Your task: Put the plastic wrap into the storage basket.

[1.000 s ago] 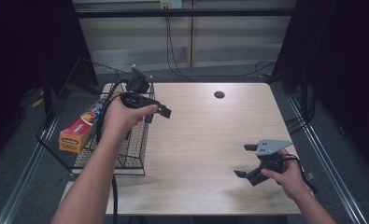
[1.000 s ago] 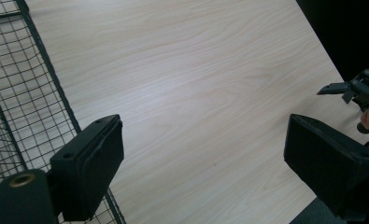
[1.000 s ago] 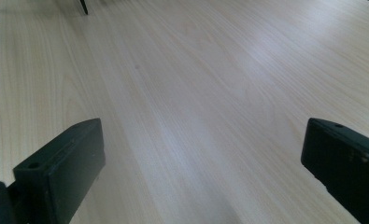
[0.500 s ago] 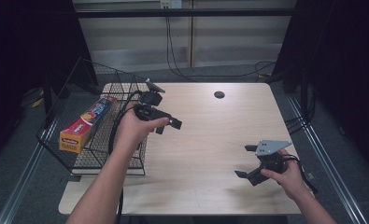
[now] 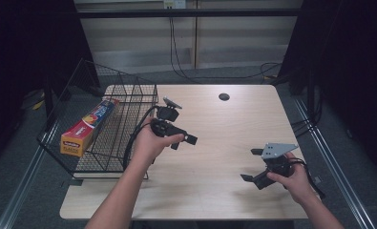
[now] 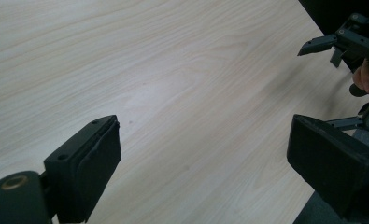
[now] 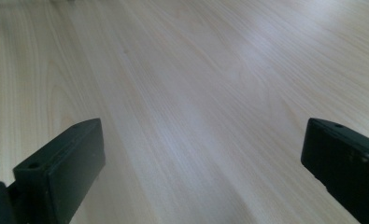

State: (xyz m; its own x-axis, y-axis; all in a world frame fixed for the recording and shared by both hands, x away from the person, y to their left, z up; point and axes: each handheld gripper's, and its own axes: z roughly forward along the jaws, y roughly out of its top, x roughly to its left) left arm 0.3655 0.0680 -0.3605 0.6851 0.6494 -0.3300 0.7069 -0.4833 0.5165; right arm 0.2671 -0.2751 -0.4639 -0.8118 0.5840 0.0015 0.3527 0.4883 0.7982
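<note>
Beside the wire basket (image 5: 110, 128), L gripper (image 5: 182, 140) hangs over bare tabletop (image 5: 224, 129), jaws wide apart, holding nothing. Foil box (image 5: 88, 127) lies inside basket. R gripper (image 5: 255, 167), well away from basket, also gaping, empty. Risk: L cable could snag basket wire.

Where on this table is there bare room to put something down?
Bare wood lies between the left gripper and the right gripper, and on the table from the dark hole to the right edge. The left side is crowded: a wire basket holding a long box.
</note>
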